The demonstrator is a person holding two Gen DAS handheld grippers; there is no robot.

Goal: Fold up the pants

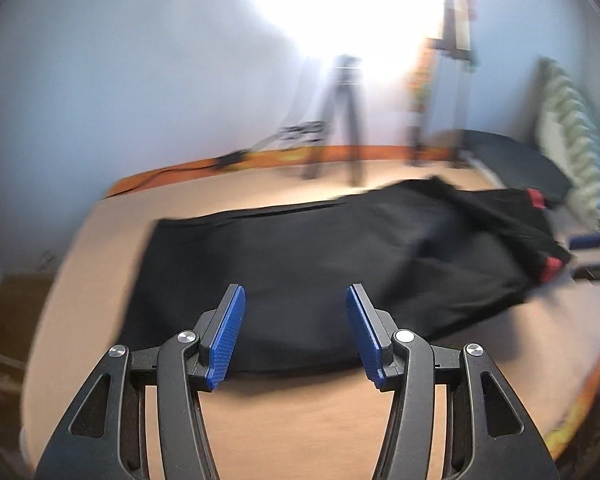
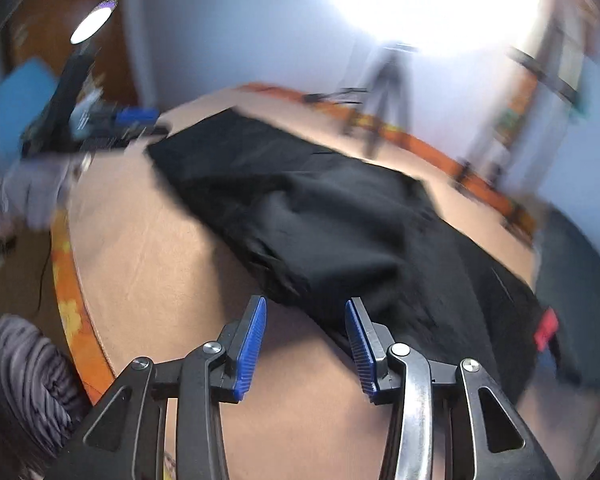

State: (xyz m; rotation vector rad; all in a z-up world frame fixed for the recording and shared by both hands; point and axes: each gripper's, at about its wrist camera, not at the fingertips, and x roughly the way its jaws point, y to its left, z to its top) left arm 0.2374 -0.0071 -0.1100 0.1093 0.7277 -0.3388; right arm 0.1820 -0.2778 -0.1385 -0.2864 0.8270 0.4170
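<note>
Pants (image 1: 300,264) lie folded, black, across the tan worktop (image 1: 292,420).
Left hand-held gripper (image 1: 295,330) and right hand-held gripper (image 2: 305,346) both hang released and empty at the near edge.

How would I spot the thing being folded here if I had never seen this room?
Look at the tan tabletop with the orange patterned border. Lying across it is a pair of black pants, partly folded with one end bunched up. It is the only large dark cloth there, marked by small red tags at one end.
</note>
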